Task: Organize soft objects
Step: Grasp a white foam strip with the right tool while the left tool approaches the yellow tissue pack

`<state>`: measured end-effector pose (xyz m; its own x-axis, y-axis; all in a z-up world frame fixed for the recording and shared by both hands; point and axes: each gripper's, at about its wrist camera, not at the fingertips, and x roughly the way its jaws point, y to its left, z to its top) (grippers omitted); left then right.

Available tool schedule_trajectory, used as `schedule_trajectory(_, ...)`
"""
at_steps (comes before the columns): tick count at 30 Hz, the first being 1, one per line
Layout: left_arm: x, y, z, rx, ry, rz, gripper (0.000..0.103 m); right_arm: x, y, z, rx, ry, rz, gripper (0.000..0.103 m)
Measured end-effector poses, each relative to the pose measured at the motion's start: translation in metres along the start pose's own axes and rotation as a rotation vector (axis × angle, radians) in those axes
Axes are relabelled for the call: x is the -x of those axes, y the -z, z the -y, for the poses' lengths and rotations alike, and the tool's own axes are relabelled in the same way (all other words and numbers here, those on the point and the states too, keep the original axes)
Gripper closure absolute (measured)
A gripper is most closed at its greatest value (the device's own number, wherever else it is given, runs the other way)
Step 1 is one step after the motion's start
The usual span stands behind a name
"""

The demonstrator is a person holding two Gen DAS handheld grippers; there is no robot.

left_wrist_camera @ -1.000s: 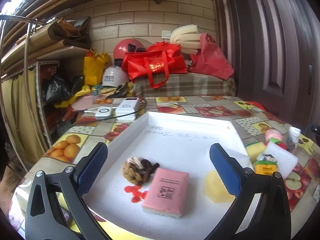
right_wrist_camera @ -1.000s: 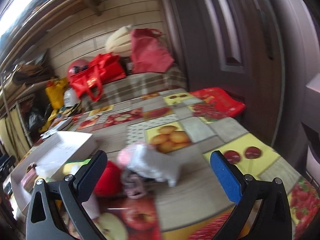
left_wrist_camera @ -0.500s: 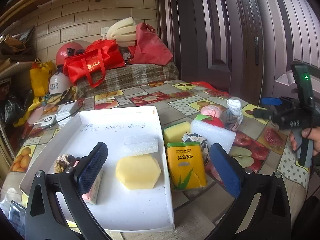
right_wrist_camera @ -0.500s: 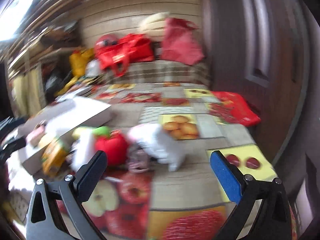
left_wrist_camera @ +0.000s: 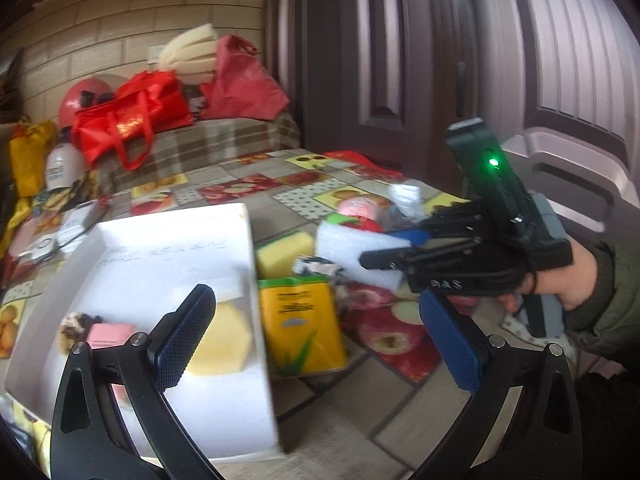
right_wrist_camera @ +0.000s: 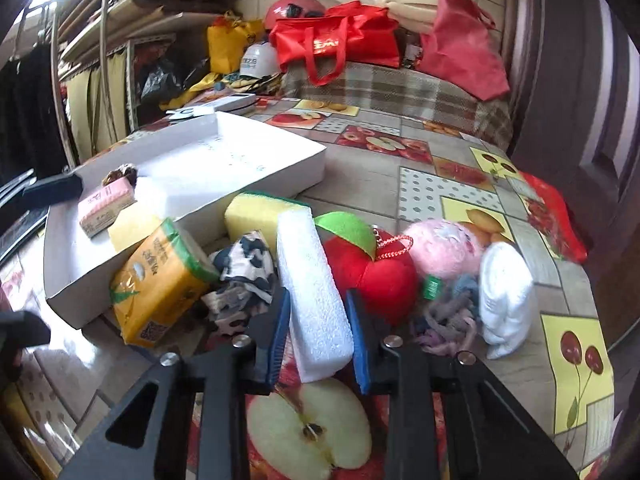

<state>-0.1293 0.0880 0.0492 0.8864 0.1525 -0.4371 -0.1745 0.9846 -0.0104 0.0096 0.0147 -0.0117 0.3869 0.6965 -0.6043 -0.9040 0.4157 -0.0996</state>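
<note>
Foam block [right_wrist_camera: 316, 292], white and long, is grasped near its close end between the two blue pads of the right tongs [right_wrist_camera: 318, 332], which are clenched on its sides; the block rests tilted on the pile of soft things on the counter [right_wrist_camera: 448, 184], and no lift can be confirmed. The grip appears to have been placed on the narrow sides because the block is light and squashy, so a firm pinch is needed without crushing. Just beside the block lie a red plush apple [right_wrist_camera: 376, 276] on one side and a black-and-white cloth [right_wrist_camera: 244, 276] on the other, with a yellow tissue pack [right_wrist_camera: 160, 284] further out and a pink fluffy ball [right_wrist_camera: 444, 252] and a rolled white cloth [right_wrist_camera: 504, 300] beyond the apple. The left tongs [left_wrist_camera: 316, 344] are held released and wide apart, hovering over the edge of the white tray [left_wrist_camera: 240, 216], grasping nothing. Inside the tray a yellow sponge [left_wrist_camera: 220, 340] and a pink pack [left_wrist_camera: 108, 334] are already laid, so the tray is judged to be the collecting place.
</note>
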Motion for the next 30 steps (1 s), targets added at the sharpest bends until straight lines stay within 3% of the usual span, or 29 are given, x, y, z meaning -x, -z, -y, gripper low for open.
schedule_trajectory(3, -0.009, -0.002, 0.016, -0.018, 0.069, -0.038, 0.001, 0.012, 0.009, 0.024, -0.085, 0.018, 0.016, 0.076)
schedule_trajectory(9, -0.037, -0.008, 0.032, -0.005, -0.017, -0.128, 0.001, 0.023, 0.018, 0.055, -0.213, 0.012, 0.041, 0.075)
schedule_trajectory(15, -0.070, -0.005, 0.035, 0.010, 0.002, -0.281, 0.001, 0.024, 0.019, 0.055, -0.197, 0.013, 0.046, 0.075)
schedule_trajectory(17, -0.070, -0.004, 0.037, 0.027, 0.058, -0.290, 0.001, 0.024, 0.019, 0.058, -0.212, 0.004, 0.045, 0.075)
schedule_trajectory(21, -0.076, -0.001, 0.046, 0.119, 0.342, -0.368, 0.001, 0.022, 0.018, 0.057, -0.223, -0.001, 0.046, 0.075)
schedule_trajectory(22, -0.072, -0.002, 0.049, 0.119, 0.367, -0.358, 0.001, 0.023, 0.018, 0.057, -0.224, -0.001, 0.049, 0.075)
schedule_trajectory(26, -0.032, -0.012, 0.043, 0.104, 0.303, -0.173, 0.001, 0.024, 0.018, 0.058, -0.239, -0.003, 0.056, 0.075)
schedule_trajectory(29, -0.017, -0.022, 0.028, 0.077, 0.044, -0.113, 0.001, 0.022, 0.017, 0.058, -0.236, -0.003, 0.051, 0.075)
schedule_trajectory(30, -0.017, -0.025, 0.021, 0.093, -0.002, -0.120, 0.001, 0.023, 0.018, 0.057, -0.234, -0.003, 0.052, 0.075)
